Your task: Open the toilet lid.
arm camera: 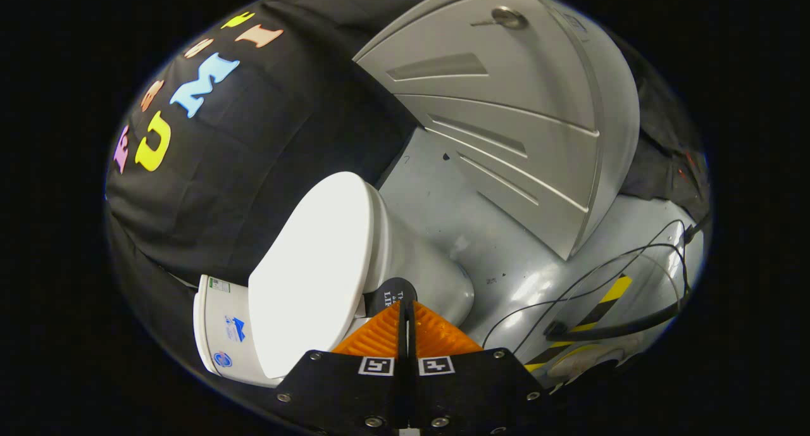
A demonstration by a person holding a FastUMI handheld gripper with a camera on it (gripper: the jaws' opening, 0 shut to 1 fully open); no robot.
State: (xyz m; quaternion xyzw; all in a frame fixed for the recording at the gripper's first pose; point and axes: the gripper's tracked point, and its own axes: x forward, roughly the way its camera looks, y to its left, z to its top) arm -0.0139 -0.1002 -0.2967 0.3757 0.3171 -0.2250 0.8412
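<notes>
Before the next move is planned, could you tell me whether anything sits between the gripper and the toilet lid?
Nothing visible does. The gripper has its fingers closed together, tips right at the front edge of the white toilet lid, beside a round dark tag. The cables lie off to the side on the floor.

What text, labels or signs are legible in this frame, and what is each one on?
Stickers on the white cistern: too small to read.
Round black tag by the toilet lid: half hidden behind the closed hand-held gripper, unreadable.
Square markers on the gripper: patterns, no words.
</notes>
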